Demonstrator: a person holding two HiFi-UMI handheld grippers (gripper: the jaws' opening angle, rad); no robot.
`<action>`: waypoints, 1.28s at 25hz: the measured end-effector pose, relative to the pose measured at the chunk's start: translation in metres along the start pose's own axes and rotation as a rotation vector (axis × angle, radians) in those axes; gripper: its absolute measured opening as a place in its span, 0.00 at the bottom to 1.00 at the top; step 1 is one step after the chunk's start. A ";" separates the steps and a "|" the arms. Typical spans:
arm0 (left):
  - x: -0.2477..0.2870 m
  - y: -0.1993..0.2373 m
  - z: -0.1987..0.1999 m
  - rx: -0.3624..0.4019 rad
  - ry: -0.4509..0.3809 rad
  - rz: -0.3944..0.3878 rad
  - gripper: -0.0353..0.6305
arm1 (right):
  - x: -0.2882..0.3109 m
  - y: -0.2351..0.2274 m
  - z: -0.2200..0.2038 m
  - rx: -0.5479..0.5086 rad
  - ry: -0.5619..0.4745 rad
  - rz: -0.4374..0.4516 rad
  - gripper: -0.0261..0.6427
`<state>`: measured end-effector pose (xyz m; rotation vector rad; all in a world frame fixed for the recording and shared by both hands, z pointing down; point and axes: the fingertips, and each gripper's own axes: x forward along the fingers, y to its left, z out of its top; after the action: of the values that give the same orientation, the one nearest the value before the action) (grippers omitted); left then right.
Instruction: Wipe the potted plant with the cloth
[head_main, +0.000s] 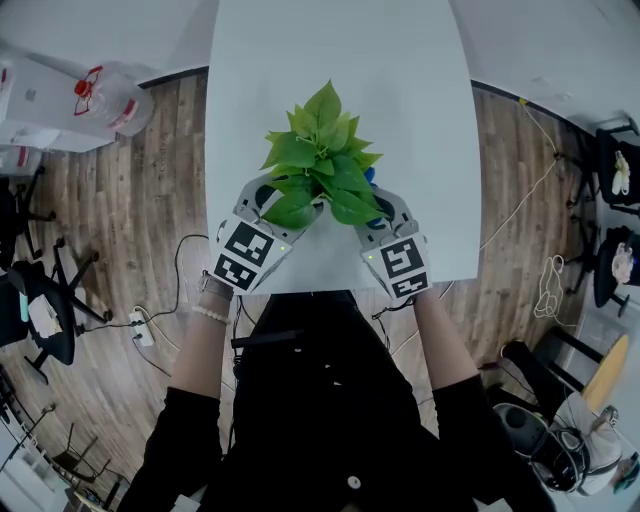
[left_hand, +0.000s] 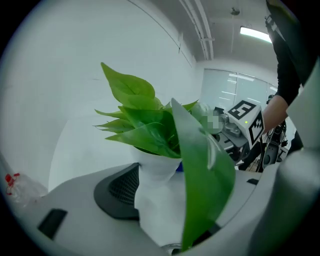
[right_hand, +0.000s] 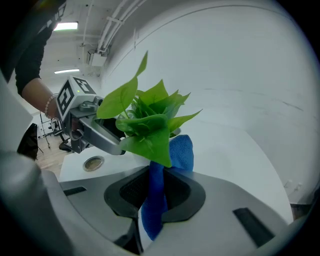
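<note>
Plant on bench, one gripper on each side of it. Left gripper fingers clamp white pot. Right gripper fingers pinch blue cloth just beside plant's leaves. Wiping looks barely started, most leaves left.

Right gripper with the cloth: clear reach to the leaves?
Likely yes. The cloth in the right gripper sits right by the leaves; the left gripper holds the pot from the opposite side.
</note>
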<state>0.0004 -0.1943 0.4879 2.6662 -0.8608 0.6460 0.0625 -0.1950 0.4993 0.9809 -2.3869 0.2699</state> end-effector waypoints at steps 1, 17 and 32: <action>-0.001 0.000 -0.001 -0.013 -0.004 0.001 0.51 | 0.000 0.005 -0.001 -0.001 0.002 0.006 0.17; -0.011 -0.038 -0.011 -0.003 0.022 -0.043 0.49 | -0.008 0.061 -0.007 0.030 0.001 0.087 0.17; -0.054 -0.027 -0.006 0.002 0.026 0.039 0.46 | -0.043 0.035 -0.005 0.063 -0.007 0.002 0.17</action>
<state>-0.0244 -0.1449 0.4638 2.6434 -0.9074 0.6889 0.0651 -0.1424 0.4807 1.0093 -2.3995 0.3450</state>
